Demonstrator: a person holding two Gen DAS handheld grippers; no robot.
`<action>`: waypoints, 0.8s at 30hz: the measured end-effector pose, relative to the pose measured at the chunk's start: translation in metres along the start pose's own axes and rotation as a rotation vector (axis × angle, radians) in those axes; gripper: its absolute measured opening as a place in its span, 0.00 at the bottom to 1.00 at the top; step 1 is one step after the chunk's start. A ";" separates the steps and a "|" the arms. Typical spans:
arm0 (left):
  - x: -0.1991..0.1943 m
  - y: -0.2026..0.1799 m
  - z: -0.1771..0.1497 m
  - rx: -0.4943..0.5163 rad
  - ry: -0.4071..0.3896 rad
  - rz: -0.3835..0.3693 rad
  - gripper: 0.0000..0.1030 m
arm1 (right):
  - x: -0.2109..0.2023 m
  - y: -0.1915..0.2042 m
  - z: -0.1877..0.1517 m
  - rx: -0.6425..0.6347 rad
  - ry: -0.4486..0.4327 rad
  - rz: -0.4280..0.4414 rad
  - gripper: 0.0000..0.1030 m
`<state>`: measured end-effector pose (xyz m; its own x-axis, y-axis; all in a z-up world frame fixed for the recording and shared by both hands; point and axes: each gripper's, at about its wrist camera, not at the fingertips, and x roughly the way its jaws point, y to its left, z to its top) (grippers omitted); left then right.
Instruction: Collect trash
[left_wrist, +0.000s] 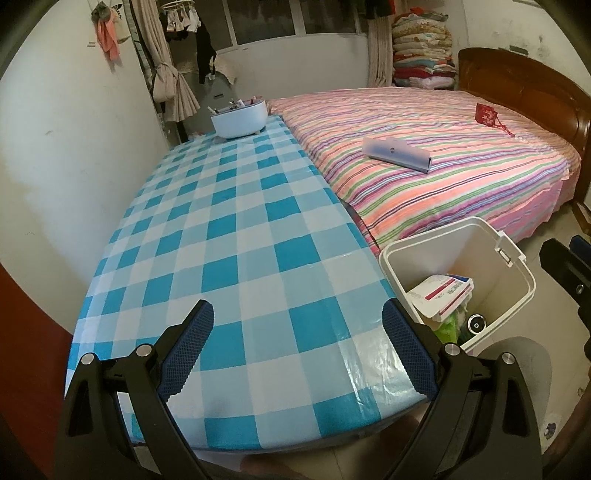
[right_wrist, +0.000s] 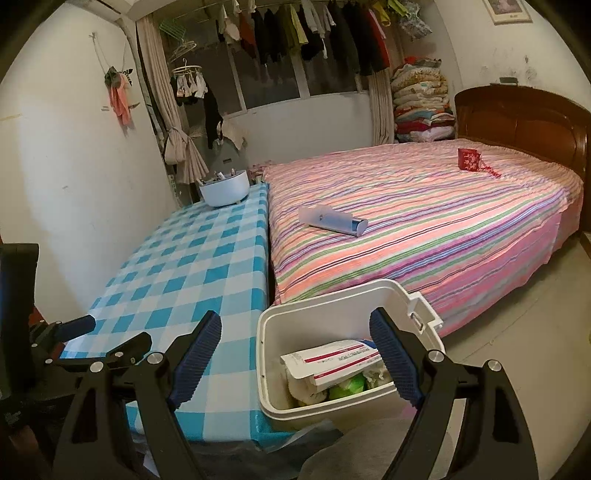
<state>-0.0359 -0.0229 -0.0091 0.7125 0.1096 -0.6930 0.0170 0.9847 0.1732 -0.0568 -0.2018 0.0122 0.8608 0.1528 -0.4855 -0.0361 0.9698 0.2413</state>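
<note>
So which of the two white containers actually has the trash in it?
The square bin on the floor beside the table, holding a red-striped box and wrappers. The round bowl at the table's far end holds small upright items.

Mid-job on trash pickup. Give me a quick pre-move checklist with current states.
1. Left gripper open, nothing held: ok.
2. Right gripper open, nothing held: ok.
3. White bin uncovered, beside the table: ok.
4. Trash in the bin, including a red-striped white package: ok.
5. Checkered table free of loose trash; only a white bowl at its far end: ok.
6. More trash elsewhere: cannot tell.
</note>
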 end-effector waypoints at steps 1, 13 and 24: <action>0.001 0.000 0.000 0.000 -0.001 -0.005 0.89 | 0.001 0.001 0.000 0.001 -0.001 -0.006 0.78; 0.009 0.015 0.000 -0.032 0.018 -0.002 0.89 | 0.013 0.007 0.000 -0.009 0.018 -0.010 0.78; 0.009 0.006 0.001 0.015 0.034 0.005 0.89 | 0.017 0.007 -0.002 -0.008 0.026 -0.007 0.78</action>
<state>-0.0283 -0.0163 -0.0134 0.6885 0.1194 -0.7153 0.0242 0.9820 0.1872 -0.0430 -0.1922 0.0040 0.8474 0.1506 -0.5092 -0.0338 0.9723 0.2313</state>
